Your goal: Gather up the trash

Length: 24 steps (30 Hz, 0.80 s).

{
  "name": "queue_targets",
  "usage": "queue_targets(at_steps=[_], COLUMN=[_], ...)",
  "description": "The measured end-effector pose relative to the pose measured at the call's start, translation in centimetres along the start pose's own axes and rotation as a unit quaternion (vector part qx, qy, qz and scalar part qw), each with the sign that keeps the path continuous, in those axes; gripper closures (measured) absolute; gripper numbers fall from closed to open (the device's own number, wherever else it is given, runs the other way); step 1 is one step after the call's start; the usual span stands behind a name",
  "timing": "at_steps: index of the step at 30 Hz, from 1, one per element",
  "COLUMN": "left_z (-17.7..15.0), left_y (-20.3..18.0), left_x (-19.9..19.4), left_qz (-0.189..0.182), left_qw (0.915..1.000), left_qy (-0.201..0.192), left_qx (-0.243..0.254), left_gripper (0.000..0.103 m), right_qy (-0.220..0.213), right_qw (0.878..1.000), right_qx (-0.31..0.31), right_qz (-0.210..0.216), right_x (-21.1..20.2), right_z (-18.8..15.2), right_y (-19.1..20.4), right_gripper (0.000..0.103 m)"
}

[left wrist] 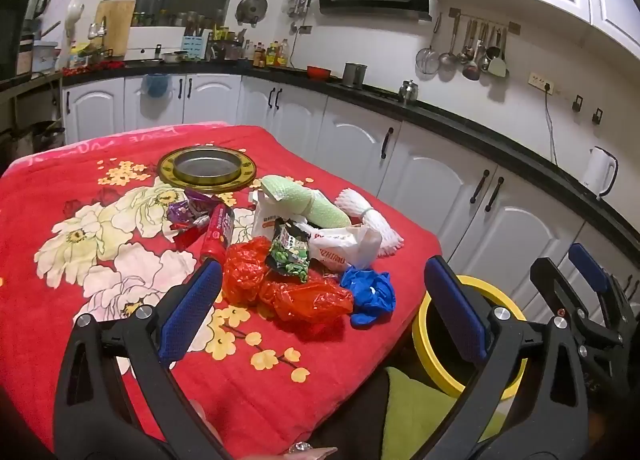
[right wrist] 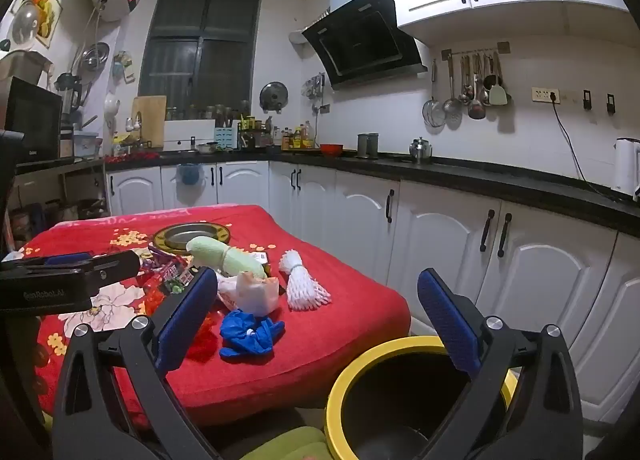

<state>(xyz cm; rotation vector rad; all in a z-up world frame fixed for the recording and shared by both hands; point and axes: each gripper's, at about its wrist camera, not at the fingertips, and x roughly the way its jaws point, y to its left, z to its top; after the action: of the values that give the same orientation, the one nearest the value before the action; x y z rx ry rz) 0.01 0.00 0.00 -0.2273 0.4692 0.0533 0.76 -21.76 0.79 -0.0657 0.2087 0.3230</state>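
A heap of trash lies on the red floral tablecloth (left wrist: pixel 60 187): a crumpled red plastic bag (left wrist: pixel 288 292), a blue glove (left wrist: pixel 370 292), a green snack packet (left wrist: pixel 290 252), a white paper bag (left wrist: pixel 348 244), a green foam sleeve (left wrist: pixel 308 199), a white foam net (left wrist: pixel 376 219), a red tube (left wrist: pixel 218 232) and purple wrappers (left wrist: pixel 188 211). My left gripper (left wrist: pixel 324 272) hovers open just short of the red bag, holding nothing. My right gripper (right wrist: pixel 317 276) is open and empty, between the blue glove (right wrist: pixel 250 334) and the yellow-rimmed bin (right wrist: pixel 340 388).
A gold-rimmed metal dish (left wrist: pixel 206 167) sits at the table's far side. The bin (left wrist: pixel 430 360) stands on the floor off the table's right corner, beside a green cushion (left wrist: pixel 416 408). White cabinets (right wrist: pixel 440 244) under a black counter line the back and right.
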Motion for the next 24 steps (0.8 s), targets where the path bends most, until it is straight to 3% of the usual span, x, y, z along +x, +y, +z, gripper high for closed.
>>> queue_targets(at_steps=[24], left_z=[0.31], left_y=[-0.55], left_x=[-0.37], left_qz=[0.001], left_qw=[1.0], left_qy=[-0.006], left_qx=[0.005], left_gripper=[0.01], right_qy=[0.003], right_qw=[1.0], right_qx=[-0.003], right_qz=[-0.006], right_x=[0.3], right_z=[-0.18], right_y=[-0.27], right_gripper=[0.006])
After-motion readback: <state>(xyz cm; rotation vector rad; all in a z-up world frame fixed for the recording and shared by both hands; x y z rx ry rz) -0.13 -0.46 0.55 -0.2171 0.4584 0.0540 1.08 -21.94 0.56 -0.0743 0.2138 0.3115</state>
